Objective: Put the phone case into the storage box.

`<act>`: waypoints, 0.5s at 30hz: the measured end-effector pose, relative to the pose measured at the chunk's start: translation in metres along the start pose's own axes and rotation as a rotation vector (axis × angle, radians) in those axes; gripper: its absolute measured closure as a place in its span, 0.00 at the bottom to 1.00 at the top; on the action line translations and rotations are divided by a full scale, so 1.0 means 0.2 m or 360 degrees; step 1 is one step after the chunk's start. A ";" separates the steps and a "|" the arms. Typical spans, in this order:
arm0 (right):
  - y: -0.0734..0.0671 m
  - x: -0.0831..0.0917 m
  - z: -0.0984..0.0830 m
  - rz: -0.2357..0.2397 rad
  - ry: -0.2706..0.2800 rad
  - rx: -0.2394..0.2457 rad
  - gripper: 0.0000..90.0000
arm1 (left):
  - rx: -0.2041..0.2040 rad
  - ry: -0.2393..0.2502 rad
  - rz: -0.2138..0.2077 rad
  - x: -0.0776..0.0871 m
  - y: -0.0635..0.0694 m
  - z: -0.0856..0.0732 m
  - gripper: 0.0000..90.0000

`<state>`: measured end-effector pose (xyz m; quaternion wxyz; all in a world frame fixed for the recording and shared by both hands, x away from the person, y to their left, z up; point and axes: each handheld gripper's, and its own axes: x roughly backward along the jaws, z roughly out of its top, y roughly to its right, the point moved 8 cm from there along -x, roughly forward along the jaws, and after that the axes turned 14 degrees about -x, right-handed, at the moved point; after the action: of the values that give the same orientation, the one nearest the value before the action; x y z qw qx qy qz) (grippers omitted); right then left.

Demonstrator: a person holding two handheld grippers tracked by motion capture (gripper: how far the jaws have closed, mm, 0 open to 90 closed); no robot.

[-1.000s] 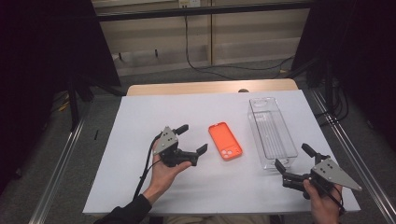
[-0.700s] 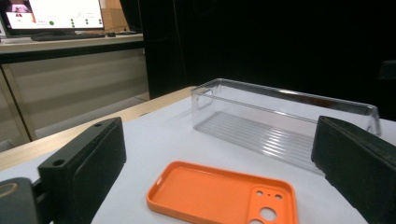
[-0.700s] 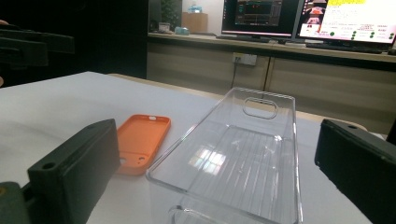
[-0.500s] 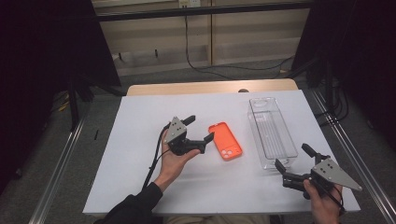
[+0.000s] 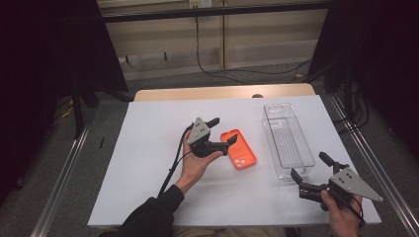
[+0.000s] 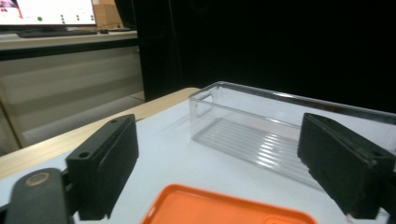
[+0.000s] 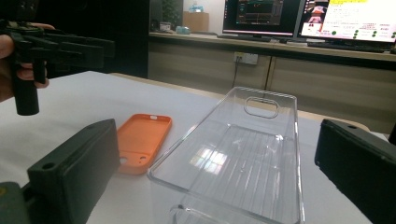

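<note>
Moving rightward since the earlier frame, the left gripper (image 5: 221, 132) is reaching the flat orange phone case (image 5: 238, 149) beside the clear plastic tray (image 5: 288, 140), its jaws narrowing slightly yet gaping, gripping nothing. The right gripper (image 5: 310, 167) is hovering open.

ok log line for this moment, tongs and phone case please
left tongs: open, jaws just closing a little, nothing gripped, at orange phone case | right tongs: open, near clear tray | case flat on table
</note>
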<state>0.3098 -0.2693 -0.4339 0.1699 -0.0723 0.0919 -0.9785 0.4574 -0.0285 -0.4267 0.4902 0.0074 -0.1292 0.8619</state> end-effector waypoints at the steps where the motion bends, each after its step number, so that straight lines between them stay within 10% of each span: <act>1: 0.00 0.00 0.00 0.0000 0.0000 0.0000 0.00 | 0.0004 0.0006 -0.0004 -0.01 0.00 0.01 0.16; 15: 0.00 0.00 0.00 0.0002 0.0000 -0.0002 0.00 | 0.0004 0.0048 0.0000 -0.10 -0.02 0.02 0.38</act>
<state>0.3098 -0.2695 -0.4340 0.1703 -0.0725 0.0925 -0.9784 0.4717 -0.0448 -0.4251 0.4922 -0.0050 -0.1206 0.8621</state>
